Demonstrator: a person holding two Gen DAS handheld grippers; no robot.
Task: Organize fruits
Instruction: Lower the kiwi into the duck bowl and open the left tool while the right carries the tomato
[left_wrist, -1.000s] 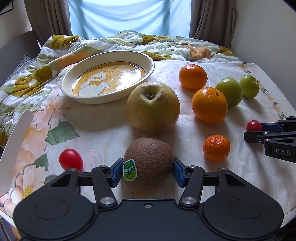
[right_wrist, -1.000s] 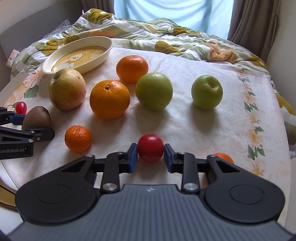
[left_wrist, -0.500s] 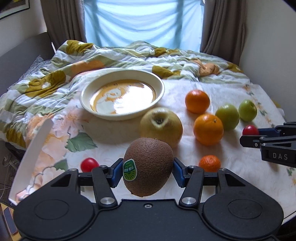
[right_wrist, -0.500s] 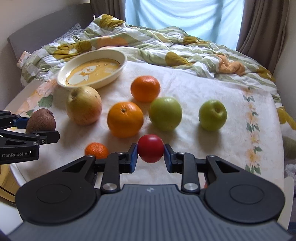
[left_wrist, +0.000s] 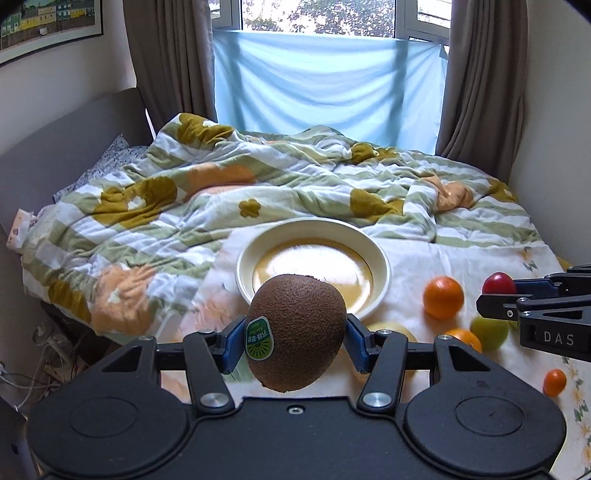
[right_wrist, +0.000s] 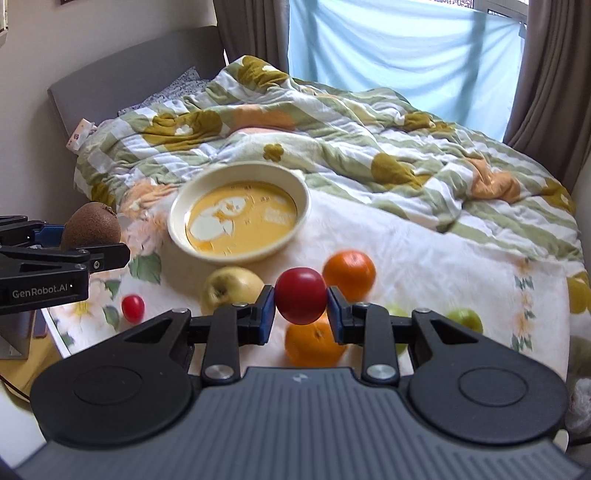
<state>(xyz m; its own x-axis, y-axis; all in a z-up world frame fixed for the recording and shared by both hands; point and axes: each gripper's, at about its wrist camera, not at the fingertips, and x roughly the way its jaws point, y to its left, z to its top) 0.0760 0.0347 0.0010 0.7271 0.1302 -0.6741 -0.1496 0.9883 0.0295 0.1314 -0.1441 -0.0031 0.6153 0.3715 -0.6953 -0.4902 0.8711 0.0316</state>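
Left wrist view: saw the left gripper (left_wrist: 293, 341) pitched downward toward the table, blue pads (left_wrist: 232, 343) clamped on both sides of a brown kiwi (left_wrist: 299, 332), green sticker (left_wrist: 259, 338) turned toward the camera. Found the kiwi held in the air, clear of the floral tablecloth (left_wrist: 443, 258), its outline overlapping the near rim of the cream plate (left_wrist: 384, 266); could not tell whether it hung over the plate or short of it. Noted nothing lying in the plate. Spotted the right gripper (left_wrist: 498, 291) coming in from the right edge at about the same height, fingers pointed left, closed on a red tomato (left_wrist: 498, 283). Counted below it, blurred, an orange (left_wrist: 443, 297), a second orange (left_wrist: 463, 338), a green apple (left_wrist: 489, 332) and a small mandarin (left_wrist: 554, 382), all resting on the cloth. Glimpsed a yellow pear (left_wrist: 391, 326) just behind the right pad. Saw a rumpled flowered quilt (left_wrist: 221, 192) beyond the plate.

From the right wrist view, confirmed the same grip: pads pressed tight on the tomato, gripper angled down, tomato in the air above the two oranges. Found the left gripper at the left edge, level with it and well apart, the kiwi between its fingers. Noted a second tomato (right_wrist: 133, 307) lying on the cloth near the table's left edge, and another green apple (right_wrist: 465, 319) to the right.
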